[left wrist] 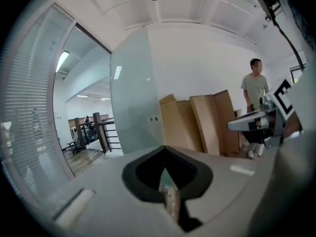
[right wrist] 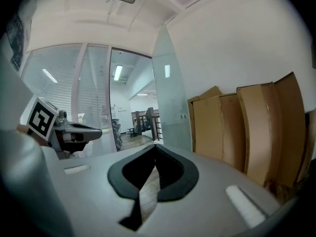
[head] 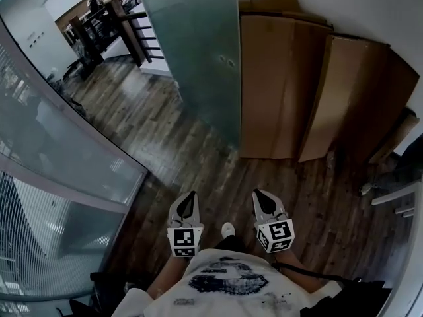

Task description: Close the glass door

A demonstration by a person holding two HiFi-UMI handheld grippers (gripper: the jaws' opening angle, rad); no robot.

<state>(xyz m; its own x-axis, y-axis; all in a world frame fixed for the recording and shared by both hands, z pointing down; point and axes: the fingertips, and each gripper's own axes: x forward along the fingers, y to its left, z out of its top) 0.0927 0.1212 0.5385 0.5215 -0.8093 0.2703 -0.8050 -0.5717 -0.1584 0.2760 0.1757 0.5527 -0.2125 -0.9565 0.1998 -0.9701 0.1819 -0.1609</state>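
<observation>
White tee (head: 228,284) with a dark print, white shoe (head: 228,229) at its twelve o'clock. The left hand-held gripper (head: 192,197) and right hand-held gripper (head: 257,195) are grey, with black-and-white marker cubes (head: 184,240).

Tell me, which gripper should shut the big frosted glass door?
Probably the right gripper: it is closer to the near edge of the frosted glass door, beside the brown cardboard sheets. The left gripper sits farther left.

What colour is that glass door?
Frosted pale green glass door, clearest in the head view.

I see a dark wood floor (head: 158,131), flattened cardboard (head: 277,84) leaning against a white wall (head: 344,5), and blinds (head: 26,230) behind a glass partition (head: 59,144).
</observation>
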